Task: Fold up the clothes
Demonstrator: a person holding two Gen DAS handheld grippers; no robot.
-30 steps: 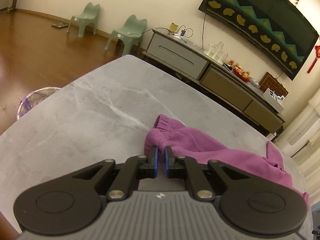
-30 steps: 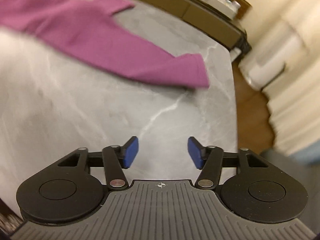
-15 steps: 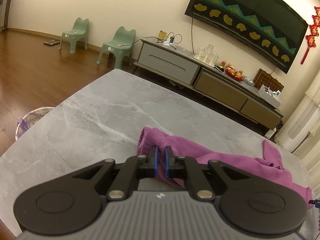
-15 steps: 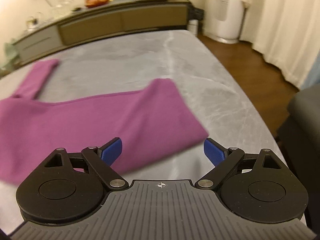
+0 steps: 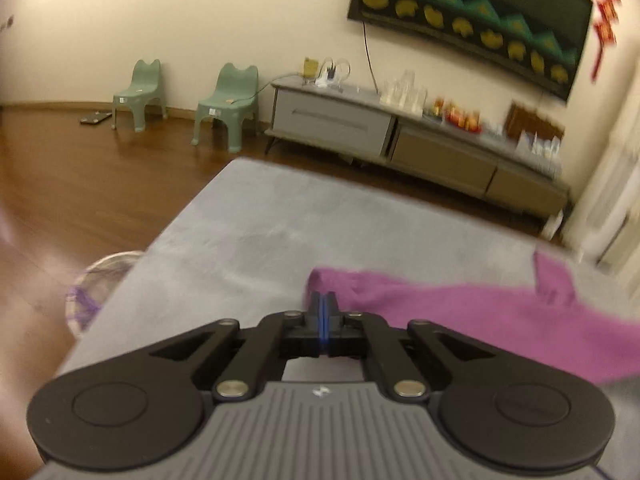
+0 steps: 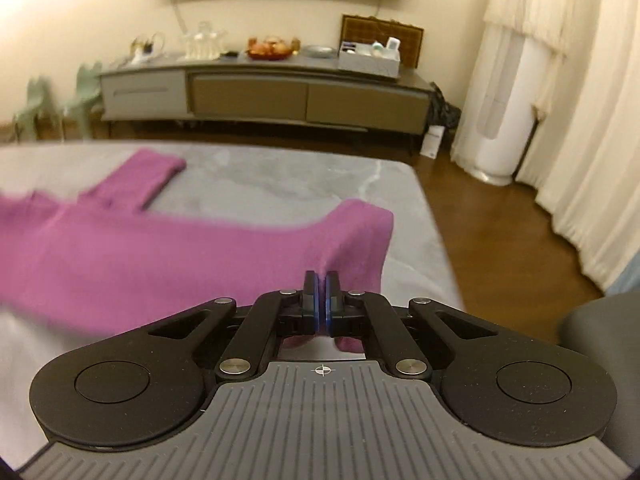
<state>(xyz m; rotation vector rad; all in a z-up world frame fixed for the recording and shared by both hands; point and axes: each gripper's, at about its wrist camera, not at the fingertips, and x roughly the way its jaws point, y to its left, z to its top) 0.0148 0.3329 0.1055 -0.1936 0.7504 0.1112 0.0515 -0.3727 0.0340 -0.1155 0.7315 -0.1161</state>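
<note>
Purple trousers (image 5: 460, 312) (image 6: 168, 252) lie stretched across a grey marble table (image 5: 280, 232) (image 6: 300, 172). My left gripper (image 5: 324, 304) is shut on the gathered waistband end, which lifts a little off the table. My right gripper (image 6: 321, 284) is shut on the hem of the near trouser leg, and the cloth rises in a peak at its pads. The other leg (image 6: 152, 168) lies flat further back, pointing away. The cloth between both grippers is blurred.
The table's right edge (image 6: 436, 232) drops to a wooden floor. A long low cabinet (image 6: 260, 96) with glassware and fruit stands at the wall. Two green child chairs (image 5: 224, 104) and a round basket (image 5: 96, 284) are to the left. White curtains (image 6: 592, 120) hang at the right.
My right gripper swung over the trouser leg and shut on its hem. The left gripper stayed shut on the waistband and rose, lifting it.
</note>
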